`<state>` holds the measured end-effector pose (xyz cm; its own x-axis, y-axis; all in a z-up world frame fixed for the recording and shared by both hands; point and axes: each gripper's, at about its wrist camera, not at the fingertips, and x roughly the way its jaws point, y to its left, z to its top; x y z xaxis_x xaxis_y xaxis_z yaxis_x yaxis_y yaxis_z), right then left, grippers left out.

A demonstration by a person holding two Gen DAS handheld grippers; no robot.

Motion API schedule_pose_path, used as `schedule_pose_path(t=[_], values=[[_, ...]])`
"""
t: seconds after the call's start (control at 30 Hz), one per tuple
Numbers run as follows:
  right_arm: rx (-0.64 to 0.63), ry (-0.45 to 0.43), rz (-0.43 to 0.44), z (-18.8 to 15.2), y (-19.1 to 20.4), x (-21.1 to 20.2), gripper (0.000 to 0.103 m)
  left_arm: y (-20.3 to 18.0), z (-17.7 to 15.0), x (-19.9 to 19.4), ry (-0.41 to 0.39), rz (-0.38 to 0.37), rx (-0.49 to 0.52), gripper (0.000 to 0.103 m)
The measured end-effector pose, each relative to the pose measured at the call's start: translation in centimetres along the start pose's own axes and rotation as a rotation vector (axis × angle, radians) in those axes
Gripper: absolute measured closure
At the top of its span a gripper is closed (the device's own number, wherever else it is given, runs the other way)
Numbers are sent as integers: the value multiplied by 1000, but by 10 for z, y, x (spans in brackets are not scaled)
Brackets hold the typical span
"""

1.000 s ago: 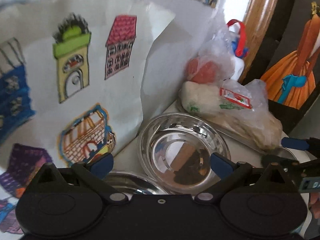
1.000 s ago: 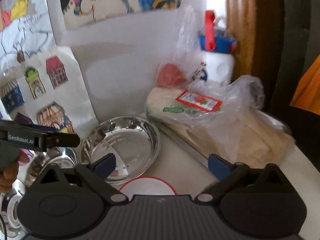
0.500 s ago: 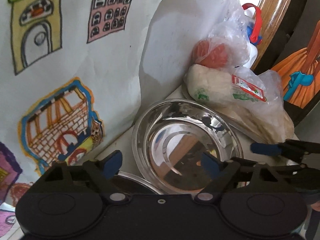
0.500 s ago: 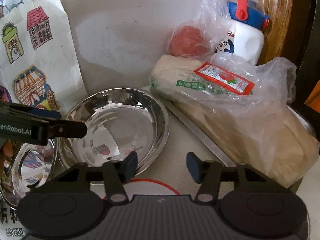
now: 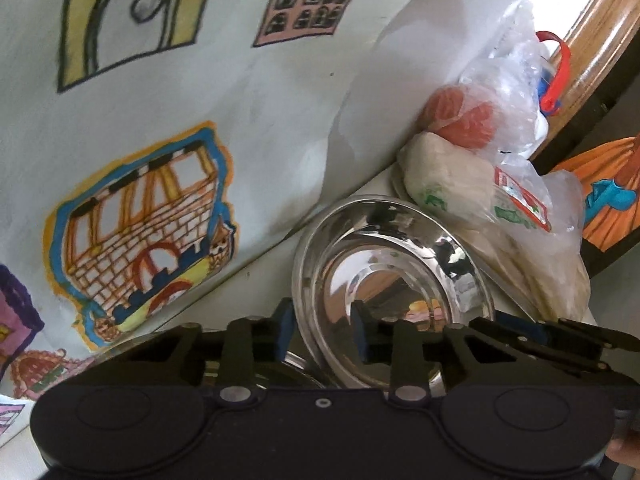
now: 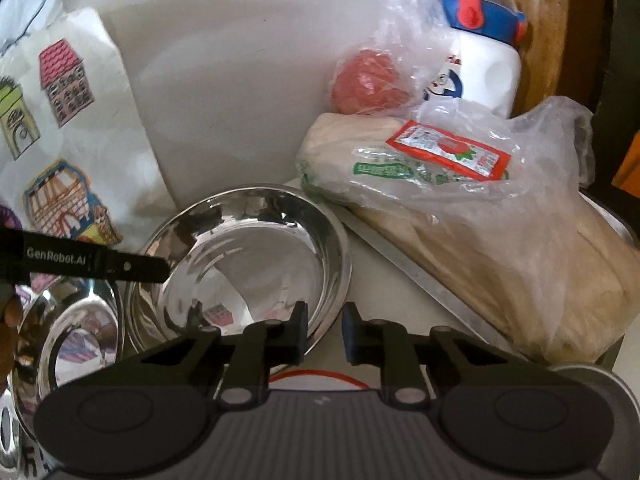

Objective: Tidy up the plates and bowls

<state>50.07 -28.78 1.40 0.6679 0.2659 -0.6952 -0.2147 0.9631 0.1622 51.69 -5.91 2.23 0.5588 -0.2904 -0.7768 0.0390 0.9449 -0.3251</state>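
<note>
Steel bowl (image 5: 394, 280), both grippers just closed

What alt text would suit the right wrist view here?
The right hand-held gripper pinches the near rim of a shiny steel bowl, its jaws having just been closing. Bagged food lies to the right; a smaller steel bowl sits left.

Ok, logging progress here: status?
Just closing: left tongs and right tongs, onto the round shiny steel bowl rim. Clear plastic bag of flatbread crowds far rim.
</note>
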Motion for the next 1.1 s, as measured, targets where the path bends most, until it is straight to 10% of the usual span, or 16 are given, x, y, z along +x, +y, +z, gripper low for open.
schedule_pose_path(t=[0.6,1.1], values=[[73,-150,20,-4,-10,-53,86,-24,-6,-43,-124,-28,10,83],[-45,-162,92,-38,80,-88,86,18,-56,-143,-190,33,-14,83]])
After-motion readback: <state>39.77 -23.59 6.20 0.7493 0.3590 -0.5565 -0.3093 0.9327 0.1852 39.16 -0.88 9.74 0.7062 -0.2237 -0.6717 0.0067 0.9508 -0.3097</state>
